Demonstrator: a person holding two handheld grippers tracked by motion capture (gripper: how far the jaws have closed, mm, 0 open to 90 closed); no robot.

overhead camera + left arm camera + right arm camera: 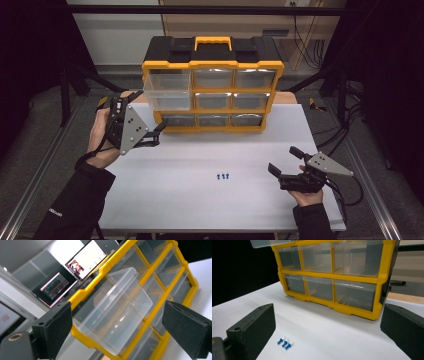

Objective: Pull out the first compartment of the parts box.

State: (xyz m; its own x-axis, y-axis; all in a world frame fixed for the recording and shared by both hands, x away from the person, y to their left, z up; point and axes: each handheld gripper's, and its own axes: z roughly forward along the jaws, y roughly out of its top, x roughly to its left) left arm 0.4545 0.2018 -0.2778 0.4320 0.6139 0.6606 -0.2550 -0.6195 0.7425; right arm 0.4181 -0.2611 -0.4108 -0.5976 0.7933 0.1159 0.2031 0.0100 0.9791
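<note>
The left tongs (159,131) gape wide, gripping nothing, just ahead of them the pulled-out clear drawer (167,90) of the yellow organizer (212,64). The right tongs (282,161) stand wide open and empty, blue pushpins (223,176) on the desk (200,200) near their left jaw.

My left gripper (159,131) hangs with jaws wide just beside the organizer (212,85), whose pulled-out top-left drawer (167,90) juts toward me and blocks the way straight in. My right gripper (284,161), jaws apart, has bare table (200,200) ahead of it. Between it and the pins (223,176) nothing stands, and the organizer sits well back.
</note>
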